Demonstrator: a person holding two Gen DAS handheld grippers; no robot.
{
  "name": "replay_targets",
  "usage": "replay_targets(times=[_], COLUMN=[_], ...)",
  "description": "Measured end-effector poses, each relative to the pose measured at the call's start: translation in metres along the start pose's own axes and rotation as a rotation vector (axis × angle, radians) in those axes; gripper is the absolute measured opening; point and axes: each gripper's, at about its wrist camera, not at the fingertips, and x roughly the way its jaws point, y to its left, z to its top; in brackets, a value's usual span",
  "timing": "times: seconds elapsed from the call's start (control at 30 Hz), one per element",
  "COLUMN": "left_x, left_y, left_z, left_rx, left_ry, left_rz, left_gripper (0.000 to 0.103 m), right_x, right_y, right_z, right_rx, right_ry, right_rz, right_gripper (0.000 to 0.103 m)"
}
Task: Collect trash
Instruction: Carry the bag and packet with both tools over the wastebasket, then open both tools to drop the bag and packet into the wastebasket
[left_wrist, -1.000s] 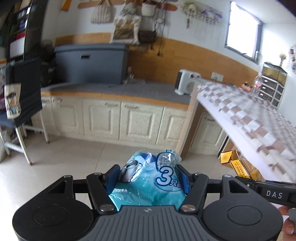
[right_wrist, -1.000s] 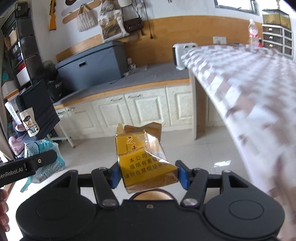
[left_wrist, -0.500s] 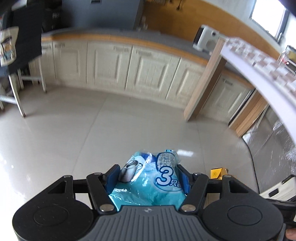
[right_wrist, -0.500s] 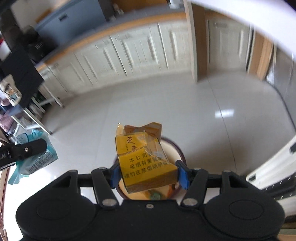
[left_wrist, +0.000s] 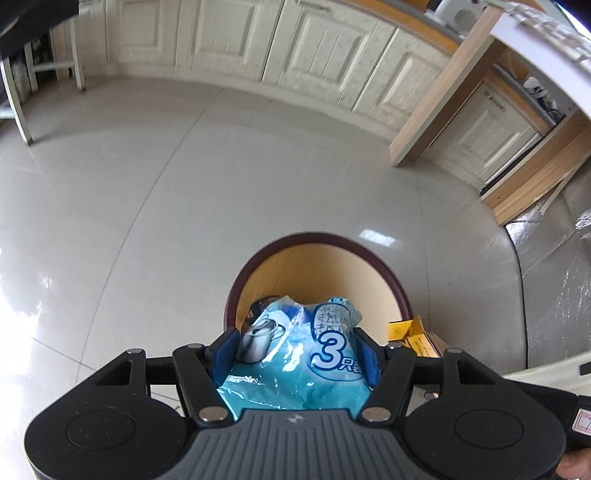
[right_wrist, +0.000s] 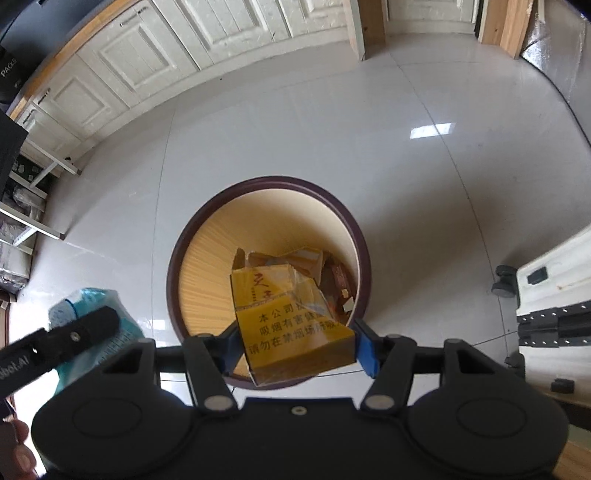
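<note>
A second ago I was looking across the kitchen; now both hands have dropped and I look down into the round bin. My left gripper is clamped on the blue plastic bag over the bin's near rim, while my right gripper pinches the yellow cigarette pack above the opening, where other trash already lies. Both loads look ready to drop.

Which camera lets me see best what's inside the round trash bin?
The right wrist view. It looks almost straight down into the bin, showing its whole dark rim, the pale inner wall and some boxes at the bottom, past the yellow carton. The left wrist view shows only the far rim and wall; the blue bag hides the rest.
</note>
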Motion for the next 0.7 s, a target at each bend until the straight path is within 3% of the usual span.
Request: replay_targets(times=[0.23, 0.7], left_x=[0.028, 0.061], left_y=[0.000, -0.005], left_z=[-0.002, -0.006], left_rx=[-0.009, 0.007], left_ry=[0.048, 0.119], left_rz=[0.013, 0.020], left_gripper=[0.065, 0.065], right_x=[0.028, 0.039], right_y=[-0.005, -0.021], right_z=[0.013, 0.011], right_rx=[-0.004, -0.060], right_ry=[0.027, 0.055], right_rz=[0.003, -0.017], right_gripper=[0.068, 0.068])
